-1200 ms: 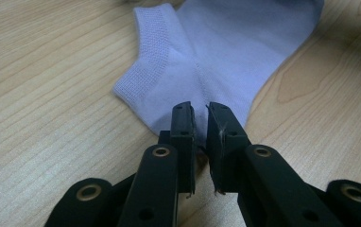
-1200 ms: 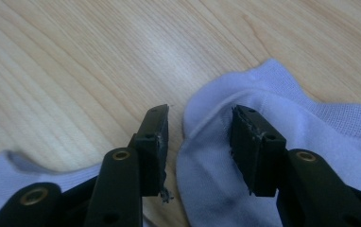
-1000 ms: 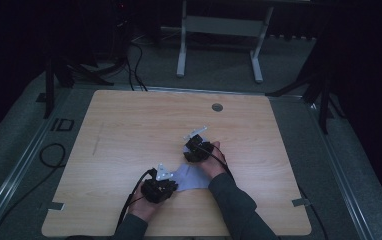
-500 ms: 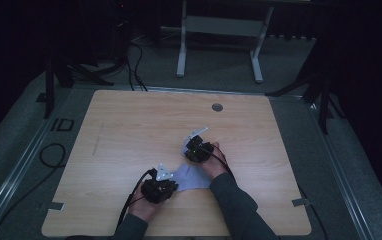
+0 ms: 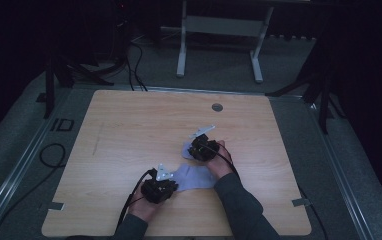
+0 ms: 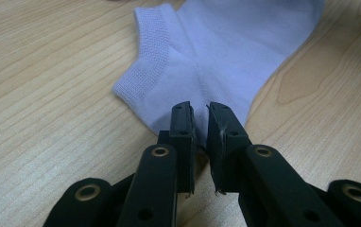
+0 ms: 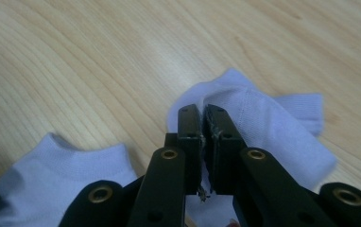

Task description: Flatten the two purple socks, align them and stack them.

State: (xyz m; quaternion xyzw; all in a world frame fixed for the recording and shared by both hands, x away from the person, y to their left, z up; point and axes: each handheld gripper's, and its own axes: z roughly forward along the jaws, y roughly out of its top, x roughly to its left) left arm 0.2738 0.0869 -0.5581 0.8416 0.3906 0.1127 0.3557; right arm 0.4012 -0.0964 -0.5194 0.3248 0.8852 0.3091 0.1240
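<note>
A pale lavender ankle sock [image 5: 195,177] lies on the wooden table [image 5: 129,130] near its front edge. My left gripper [image 5: 174,183] comes in from the front left. In the left gripper view its jaws stand nearly together on the sock's [image 6: 226,47] heel edge, so my left gripper [image 6: 200,111] is shut on the fabric. My right gripper [image 5: 189,151] sits at the sock's far end. In the right gripper view my right gripper [image 7: 201,112] pinches a raised fold of the sock [image 7: 268,127], and the cuff end lies flat at the lower left.
A round grommet hole [image 5: 217,107] sits near the table's far edge. Metal stand legs [image 5: 219,45] rise behind the table. A cable [image 5: 49,155] loops on the dark floor at the left. Tape marks [image 5: 54,205] flank the front corners.
</note>
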